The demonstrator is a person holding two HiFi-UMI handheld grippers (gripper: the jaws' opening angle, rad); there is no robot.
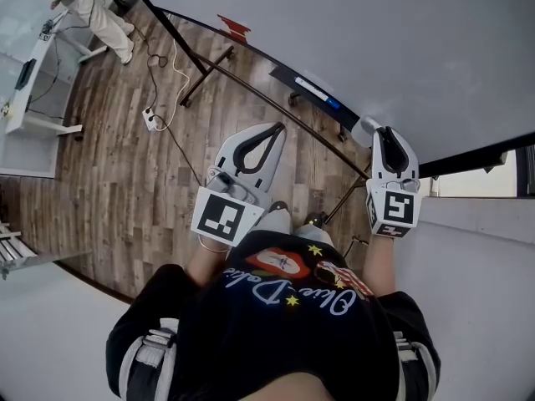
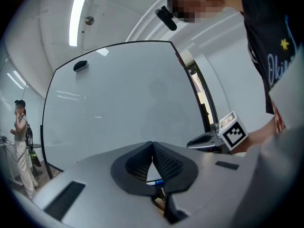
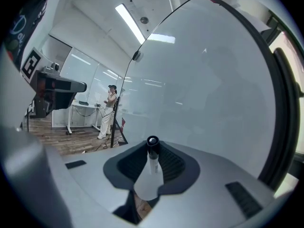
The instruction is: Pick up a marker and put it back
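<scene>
We hold both grippers out ahead of us. Our left gripper [image 1: 278,129] has its jaws together, empty; our right gripper [image 1: 383,132] clamps a marker [image 3: 152,161].

Bright even ceiling strip light [image 2: 78,15], soft whiteboard [image 2: 118,103] glare, fisheye-bent dark edges

**Operator's rig as I see it.** The left gripper [image 1: 277,128] and right gripper [image 1: 386,132] have light grey shells with black ribbed jaw linings. The left cube [image 1: 224,217] and right cube [image 1: 394,209] are white, printed with black square markers. A thin pale cable [image 1: 216,175] loops by the left cube. The T-shirt [image 1: 276,332] is black and short-sleeved, with white script, yellow stars and a red graphic. Grey-and-white straps [image 1: 153,351] cross both shoulders.
</scene>
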